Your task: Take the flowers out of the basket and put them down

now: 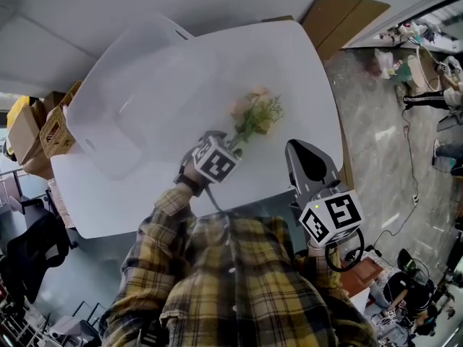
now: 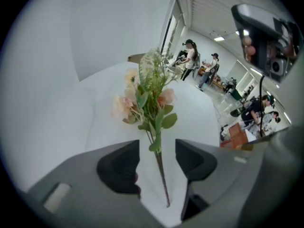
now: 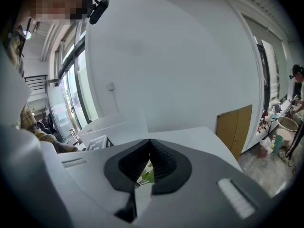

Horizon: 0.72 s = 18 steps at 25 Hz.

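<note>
Now | flowers out of basket, lying on bench, stem between left gripper fingers, spread, not touching it | right gripper fingers closed, empty | task looks nearly done.

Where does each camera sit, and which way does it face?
Head view: on the person's head, steeply down at the white table; plaid sleeves, both grippers show.
Left gripper view: on the left gripper, along its open fingers at the flowers.
Right gripper view: on the right gripper, across the table; shut fingers.
All share the flowers.
</note>
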Tool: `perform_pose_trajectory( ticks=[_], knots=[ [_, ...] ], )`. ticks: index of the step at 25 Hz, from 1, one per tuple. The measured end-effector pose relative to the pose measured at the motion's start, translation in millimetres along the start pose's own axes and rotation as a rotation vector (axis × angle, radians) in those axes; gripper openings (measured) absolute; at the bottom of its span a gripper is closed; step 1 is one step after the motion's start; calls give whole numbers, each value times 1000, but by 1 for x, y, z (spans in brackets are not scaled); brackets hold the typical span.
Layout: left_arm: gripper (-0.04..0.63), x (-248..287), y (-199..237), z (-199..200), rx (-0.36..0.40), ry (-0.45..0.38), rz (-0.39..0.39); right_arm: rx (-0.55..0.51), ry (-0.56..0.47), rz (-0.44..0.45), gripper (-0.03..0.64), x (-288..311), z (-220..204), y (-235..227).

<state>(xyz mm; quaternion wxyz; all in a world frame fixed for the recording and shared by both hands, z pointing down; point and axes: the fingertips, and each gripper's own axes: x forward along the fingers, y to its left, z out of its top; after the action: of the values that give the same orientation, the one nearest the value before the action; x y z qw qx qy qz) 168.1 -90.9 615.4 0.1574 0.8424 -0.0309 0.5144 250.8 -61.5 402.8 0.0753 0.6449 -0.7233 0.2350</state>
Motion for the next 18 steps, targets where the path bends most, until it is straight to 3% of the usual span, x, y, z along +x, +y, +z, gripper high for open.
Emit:
perform_pose_trajectory(
  ticks=[5,8,10,14,18],
  knots=[
    [206,-54,-11,10,-1,-138,40,-29,-11,47,5,2,12,18],
    [158,-92,-11,9,65,-227,159,-52,-15,85,5,10,22,35],
    [153,-115,-8,2,70,-278,238,-73,-19,118,5,17,29,49],
    [147,-162,0,-5,-64,-412,292,-116,-15,196,5,32,41,76],
    [97,-230,16,-13,-152,-546,361,-153,-12,279,5,47,49,110]
  ],
)
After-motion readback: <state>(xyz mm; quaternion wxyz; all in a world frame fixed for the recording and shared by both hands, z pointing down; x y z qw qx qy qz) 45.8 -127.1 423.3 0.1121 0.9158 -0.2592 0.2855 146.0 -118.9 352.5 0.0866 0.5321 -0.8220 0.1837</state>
